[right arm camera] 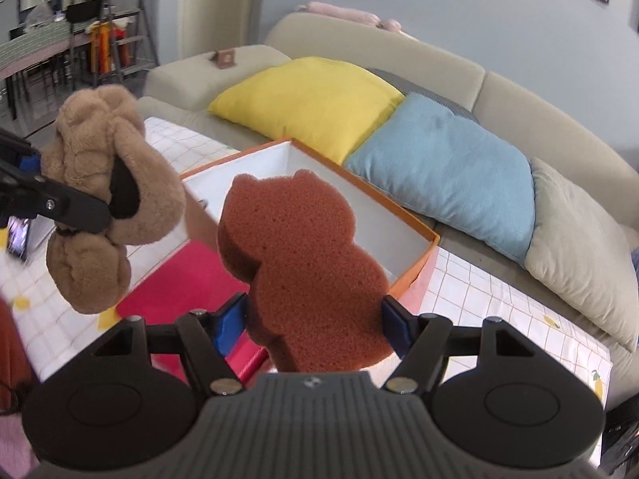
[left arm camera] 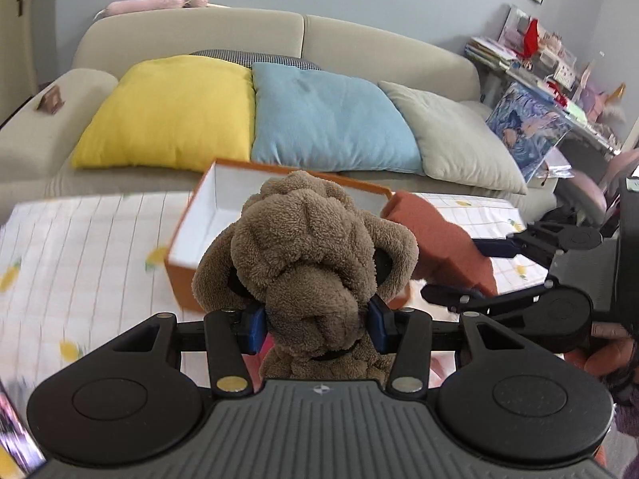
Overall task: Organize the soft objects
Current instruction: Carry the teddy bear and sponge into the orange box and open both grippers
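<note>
Brown plush toy fills the lower centre of the left wrist view, pinched at its middle between the blue pads of the left tongs, its head bulging above the pads and its body hanging below. Over in the right wrist view, the right tongs clamp a rust-coloured animal-shaped sponge by its lower half (the foam stands upright between the pads). Both soft things are held up off the table, in front of the orange box, whose white inside looks bare from here. The box sits at mid-frame in both views, beyond each pair of tongs, on the checked cloth, with a sofa and its cushions behind.

What could go wrong? The sponge and the toy are close together at the right of the left view, so two loads heading for one opening could bump. The toy is floppy and gripped at a narrow waist; a quick swing might let it slip. An early release could catch the box rim and drop the item outside.
</note>
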`<move>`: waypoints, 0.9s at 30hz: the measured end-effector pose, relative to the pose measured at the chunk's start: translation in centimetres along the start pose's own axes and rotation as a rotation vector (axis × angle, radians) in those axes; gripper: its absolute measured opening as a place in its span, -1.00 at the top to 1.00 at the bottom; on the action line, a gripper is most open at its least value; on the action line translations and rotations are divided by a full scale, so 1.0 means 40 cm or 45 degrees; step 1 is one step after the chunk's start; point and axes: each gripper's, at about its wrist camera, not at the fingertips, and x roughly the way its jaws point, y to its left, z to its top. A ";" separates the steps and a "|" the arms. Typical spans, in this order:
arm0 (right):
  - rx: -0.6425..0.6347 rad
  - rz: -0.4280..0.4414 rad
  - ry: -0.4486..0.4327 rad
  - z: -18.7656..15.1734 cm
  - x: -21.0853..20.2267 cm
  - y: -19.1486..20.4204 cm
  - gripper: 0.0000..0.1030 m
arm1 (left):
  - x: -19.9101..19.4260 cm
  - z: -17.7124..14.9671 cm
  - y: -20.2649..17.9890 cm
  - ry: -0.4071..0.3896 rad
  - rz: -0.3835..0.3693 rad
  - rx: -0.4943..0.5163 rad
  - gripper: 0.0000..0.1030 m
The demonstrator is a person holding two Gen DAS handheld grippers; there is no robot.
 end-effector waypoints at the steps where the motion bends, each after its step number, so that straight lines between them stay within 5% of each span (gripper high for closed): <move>1: 0.013 -0.010 0.015 0.018 0.016 -0.002 -0.36 | 0.021 0.026 0.007 0.024 0.005 0.005 -0.07; 11: 0.200 0.024 0.217 0.130 0.252 -0.064 -0.36 | 0.303 0.197 0.090 0.280 0.111 0.031 -0.07; 17: 0.228 0.045 0.345 0.134 0.377 -0.060 -0.36 | 0.444 0.200 0.119 0.463 0.143 0.049 -0.07; 27: 0.190 0.066 0.421 0.108 0.471 -0.046 -0.42 | 0.590 0.175 0.122 0.557 0.264 0.184 -0.14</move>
